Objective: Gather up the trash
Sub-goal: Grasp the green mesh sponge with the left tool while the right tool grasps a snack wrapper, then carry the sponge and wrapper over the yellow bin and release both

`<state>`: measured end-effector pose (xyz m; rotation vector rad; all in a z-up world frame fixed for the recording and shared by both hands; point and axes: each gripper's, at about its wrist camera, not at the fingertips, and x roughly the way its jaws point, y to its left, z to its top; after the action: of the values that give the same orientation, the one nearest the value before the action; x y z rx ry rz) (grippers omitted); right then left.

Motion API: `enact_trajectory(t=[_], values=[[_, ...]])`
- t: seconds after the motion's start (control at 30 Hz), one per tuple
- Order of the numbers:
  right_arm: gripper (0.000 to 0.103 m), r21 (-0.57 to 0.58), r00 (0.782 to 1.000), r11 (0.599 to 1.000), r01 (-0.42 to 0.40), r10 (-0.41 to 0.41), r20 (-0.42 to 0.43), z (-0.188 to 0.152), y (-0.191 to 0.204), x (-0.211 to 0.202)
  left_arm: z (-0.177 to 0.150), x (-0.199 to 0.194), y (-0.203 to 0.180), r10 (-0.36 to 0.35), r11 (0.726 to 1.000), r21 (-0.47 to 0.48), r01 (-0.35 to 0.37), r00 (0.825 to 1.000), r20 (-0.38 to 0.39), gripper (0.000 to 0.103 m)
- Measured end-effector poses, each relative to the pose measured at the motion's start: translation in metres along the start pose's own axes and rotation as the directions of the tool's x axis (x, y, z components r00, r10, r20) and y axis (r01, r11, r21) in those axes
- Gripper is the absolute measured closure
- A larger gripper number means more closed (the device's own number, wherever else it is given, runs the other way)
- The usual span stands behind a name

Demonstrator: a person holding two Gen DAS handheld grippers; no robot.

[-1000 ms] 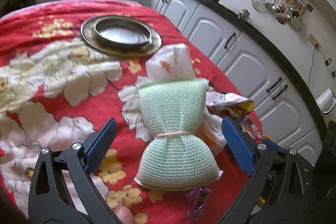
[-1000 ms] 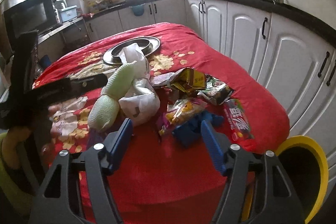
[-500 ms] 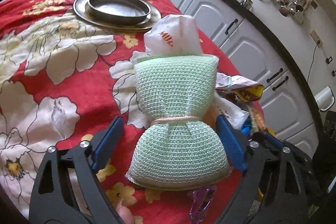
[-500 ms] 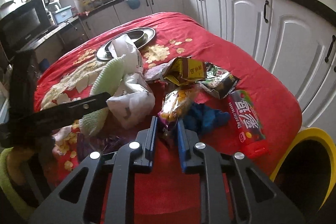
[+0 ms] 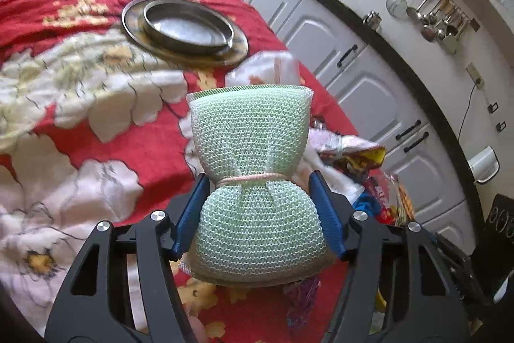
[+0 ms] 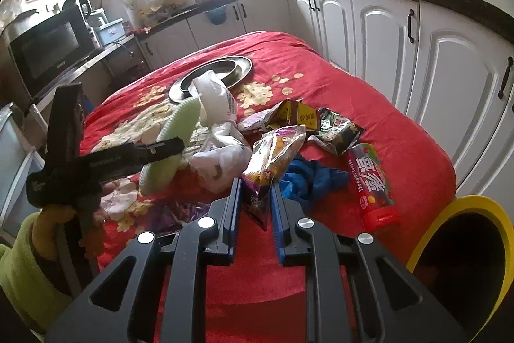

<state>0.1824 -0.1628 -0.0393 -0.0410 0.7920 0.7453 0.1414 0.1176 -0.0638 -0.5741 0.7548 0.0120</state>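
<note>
My left gripper (image 5: 260, 214) is shut on a pale green mesh sponge (image 5: 253, 169) tied at its waist, held above the red floral tablecloth (image 5: 96, 130). The sponge also shows in the right wrist view (image 6: 173, 137), with the left gripper's arm across it. My right gripper (image 6: 255, 198) is shut on a yellow and purple snack wrapper (image 6: 273, 159), lifted off the cloth. Around it lie a white plastic bag (image 6: 218, 130), a blue rag (image 6: 308, 179), a yellow wrapper (image 6: 295, 114), a dark wrapper (image 6: 337, 127) and a red candy tube (image 6: 372, 182).
A yellow-rimmed bin (image 6: 462, 262) stands off the table's near right corner. A stacked metal plate (image 5: 186, 31) sits at the far side of the table. White cabinets (image 6: 417, 53) run along the right. A microwave (image 6: 48, 53) is at the left.
My left gripper has closed on the green sponge and lifted it. My right gripper has raised the snack wrapper and drawn back a little.
</note>
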Motion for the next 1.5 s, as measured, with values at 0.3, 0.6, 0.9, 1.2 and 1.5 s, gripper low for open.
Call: enact_trajectory(t=[0.3,0.6,0.9,1.2,1.5], values=[[0.086,-0.021,0.999,1.000,-0.013,0.014,0.033,0.002,0.004,-0.018,0.010,-0.028,-0.010,-0.012,1.000,0.025,0.010,0.997,0.079,0.048],[0.086,-0.009,0.997,0.999,0.030,-0.030,0.074,-0.004,-0.009,-0.051,0.000,-0.030,-0.041,-0.076,0.993,0.096,0.069,0.995,0.070,0.048],[0.086,0.030,0.991,0.996,0.088,-0.090,0.103,-0.014,-0.034,-0.078,-0.015,-0.028,-0.074,-0.121,0.978,0.178,0.110,0.992,0.047,0.048],[0.086,0.084,0.983,0.989,0.120,-0.130,0.130,-0.027,-0.055,-0.102,-0.030,-0.025,-0.099,-0.152,0.960,0.240,0.143,0.988,0.017,0.048],[0.086,0.118,0.971,0.981,0.154,-0.172,0.164,-0.034,-0.072,-0.124,-0.046,-0.020,-0.123,-0.179,0.937,0.302,0.177,0.984,-0.020,0.048]])
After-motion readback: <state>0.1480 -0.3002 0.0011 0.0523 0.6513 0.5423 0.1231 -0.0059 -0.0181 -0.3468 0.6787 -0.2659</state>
